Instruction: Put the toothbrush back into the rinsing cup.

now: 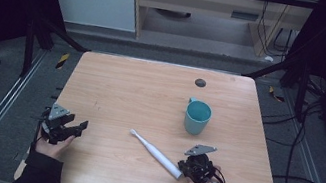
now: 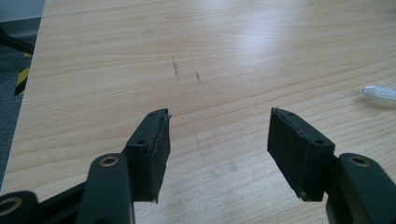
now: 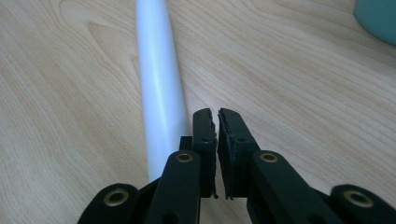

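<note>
**Right gripper closed beside the toothbrush handle**

While the left gripper (image 1: 74, 126) rests near the left edge of the table (image 1: 120, 89) with its jaws spread wide over bare wood, the right gripper (image 3: 217, 116) sits at the near right, next to the thick end of a white electric toothbrush (image 1: 156, 154). In the right gripper view its two black jaws stand almost together, with only a thin slit between the pads and nothing in it; the toothbrush handle (image 3: 159, 93) lies just to the left of them on the wood, beside the jaws rather than between them.

The toothbrush lies flat and slanted on the table, its small brush head pointing toward the table's middle and its handle end by the right gripper (image 1: 185, 169). From the left gripper view (image 2: 217, 130), the tip of the brush head (image 2: 379, 92) shows at the far right, well apart from those open jaws.

A teal mug (image 1: 197, 117) stands upright beyond the toothbrush, toward the right half of the table, apart from both grippers. A hand holds each gripper from the near edge.
</note>
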The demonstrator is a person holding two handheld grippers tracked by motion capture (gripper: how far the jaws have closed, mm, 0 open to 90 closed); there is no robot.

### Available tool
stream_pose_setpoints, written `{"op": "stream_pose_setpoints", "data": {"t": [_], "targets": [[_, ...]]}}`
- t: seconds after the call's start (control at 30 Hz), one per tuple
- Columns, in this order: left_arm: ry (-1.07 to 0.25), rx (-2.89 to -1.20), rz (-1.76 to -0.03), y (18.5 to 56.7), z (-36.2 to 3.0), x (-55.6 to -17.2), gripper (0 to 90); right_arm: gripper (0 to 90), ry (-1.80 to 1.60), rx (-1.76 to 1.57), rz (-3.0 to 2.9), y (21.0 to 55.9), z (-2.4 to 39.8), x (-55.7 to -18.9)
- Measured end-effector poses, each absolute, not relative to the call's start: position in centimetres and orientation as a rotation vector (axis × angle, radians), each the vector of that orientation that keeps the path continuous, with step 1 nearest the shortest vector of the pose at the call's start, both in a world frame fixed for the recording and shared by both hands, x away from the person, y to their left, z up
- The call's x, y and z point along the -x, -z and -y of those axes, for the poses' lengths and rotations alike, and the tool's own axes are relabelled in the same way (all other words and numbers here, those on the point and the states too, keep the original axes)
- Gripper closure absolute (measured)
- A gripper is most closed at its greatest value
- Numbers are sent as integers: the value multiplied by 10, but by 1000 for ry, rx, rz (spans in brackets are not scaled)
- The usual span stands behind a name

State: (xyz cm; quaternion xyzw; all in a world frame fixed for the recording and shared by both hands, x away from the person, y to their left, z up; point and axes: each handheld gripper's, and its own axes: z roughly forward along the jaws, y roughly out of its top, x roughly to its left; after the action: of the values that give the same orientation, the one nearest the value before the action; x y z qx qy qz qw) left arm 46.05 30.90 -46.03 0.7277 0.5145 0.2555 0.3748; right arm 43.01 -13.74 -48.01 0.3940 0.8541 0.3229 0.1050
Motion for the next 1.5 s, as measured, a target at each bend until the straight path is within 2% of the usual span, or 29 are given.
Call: {"op": "stream_pose_setpoints", "data": {"t": [0.27,0.57,0.73,1.5], "targets": [[-650,-1865,-1313,461,-309,-461,384,750,-977,-1165,-2460,470,142,-438],[-645,-1874,-1314,462,-308,-462,382,586,-958,-1183,-2500,455,144,-445],[-646,-1875,-1316,462,-309,-463,379,549,-936,-1145,-2521,450,137,-445],[-635,-1904,-1322,465,-307,-467,365,541,-795,-1056,-2679,440,93,-457]]}}
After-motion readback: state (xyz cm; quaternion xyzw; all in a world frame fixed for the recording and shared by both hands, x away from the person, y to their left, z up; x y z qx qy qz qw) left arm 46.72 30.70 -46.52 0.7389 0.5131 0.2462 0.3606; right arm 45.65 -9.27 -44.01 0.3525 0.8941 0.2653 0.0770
